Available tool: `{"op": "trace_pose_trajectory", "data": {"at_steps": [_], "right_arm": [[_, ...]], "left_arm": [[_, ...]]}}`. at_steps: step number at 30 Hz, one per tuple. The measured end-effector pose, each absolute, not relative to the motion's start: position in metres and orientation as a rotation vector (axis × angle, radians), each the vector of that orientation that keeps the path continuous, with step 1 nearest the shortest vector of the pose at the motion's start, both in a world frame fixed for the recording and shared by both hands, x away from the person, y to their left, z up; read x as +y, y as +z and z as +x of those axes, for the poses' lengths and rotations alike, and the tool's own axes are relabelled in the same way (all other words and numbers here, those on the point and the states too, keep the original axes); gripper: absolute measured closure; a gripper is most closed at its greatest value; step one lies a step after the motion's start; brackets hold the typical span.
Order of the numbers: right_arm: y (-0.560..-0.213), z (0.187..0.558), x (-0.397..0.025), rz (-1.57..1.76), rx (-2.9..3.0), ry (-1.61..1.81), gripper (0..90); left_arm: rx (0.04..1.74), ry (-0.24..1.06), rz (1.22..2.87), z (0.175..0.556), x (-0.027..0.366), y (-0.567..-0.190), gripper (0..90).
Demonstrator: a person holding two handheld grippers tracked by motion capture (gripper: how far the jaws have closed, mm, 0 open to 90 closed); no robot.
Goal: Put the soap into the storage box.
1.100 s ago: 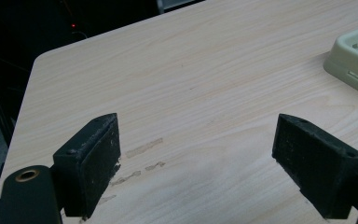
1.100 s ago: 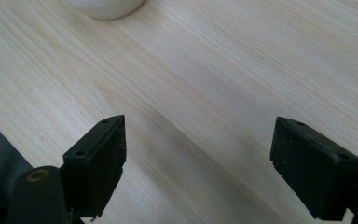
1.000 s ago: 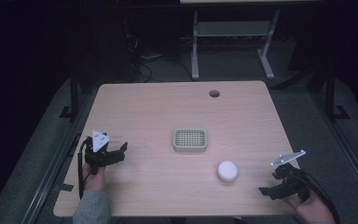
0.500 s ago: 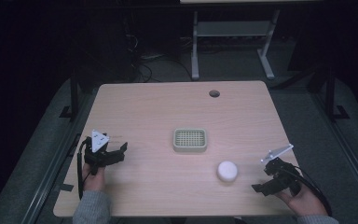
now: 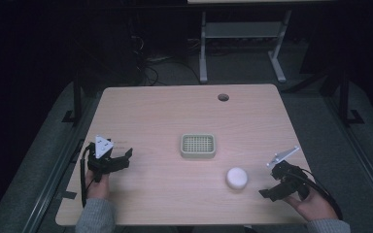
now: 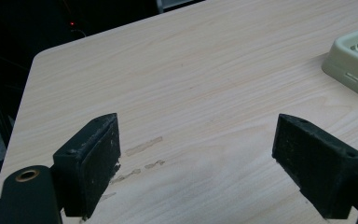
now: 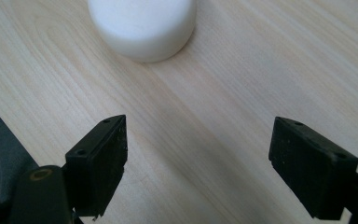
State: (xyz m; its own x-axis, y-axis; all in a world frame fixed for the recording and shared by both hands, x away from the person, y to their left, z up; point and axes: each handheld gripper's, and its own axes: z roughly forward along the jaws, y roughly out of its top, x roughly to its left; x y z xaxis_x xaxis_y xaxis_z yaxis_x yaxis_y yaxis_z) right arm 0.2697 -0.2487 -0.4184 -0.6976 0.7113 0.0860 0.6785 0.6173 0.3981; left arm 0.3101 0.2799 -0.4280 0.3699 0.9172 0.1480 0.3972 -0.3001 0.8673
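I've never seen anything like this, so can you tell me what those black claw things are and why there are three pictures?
A person sits at a wooden table holding a two-jaw gripper in each hand. One picture looks down from above. The other two come from cameras riding on the grippers.

The left gripper is open and holds nothing. The right gripper is open too, pointing at a white round soap-like block, not touching it. A pale slotted dish sits mid-table. Nothing is held yet.

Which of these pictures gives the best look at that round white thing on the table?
The high view: it shows the whole white puck on the table, between the slotted tray and the right gripper. The right gripper view shows it closer but cropped at the top.
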Motion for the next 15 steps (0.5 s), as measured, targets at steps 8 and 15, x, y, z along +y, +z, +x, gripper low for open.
{"op": "trace_pose_trajectory", "data": {"at_steps": [8, 15], "right_arm": [[-0.411, 0.274, -0.244, 1.151, 2.756, 0.618, 18.5], [-0.406, 0.278, -0.238, 1.13, 2.768, 0.613, 18.8]], "left_arm": [[1.143, 0.86, 1.862, 0.31, 0.28, -0.428, 14.8], [1.134, 0.863, 1.873, 0.31, 0.279, -0.428, 14.8]]}}
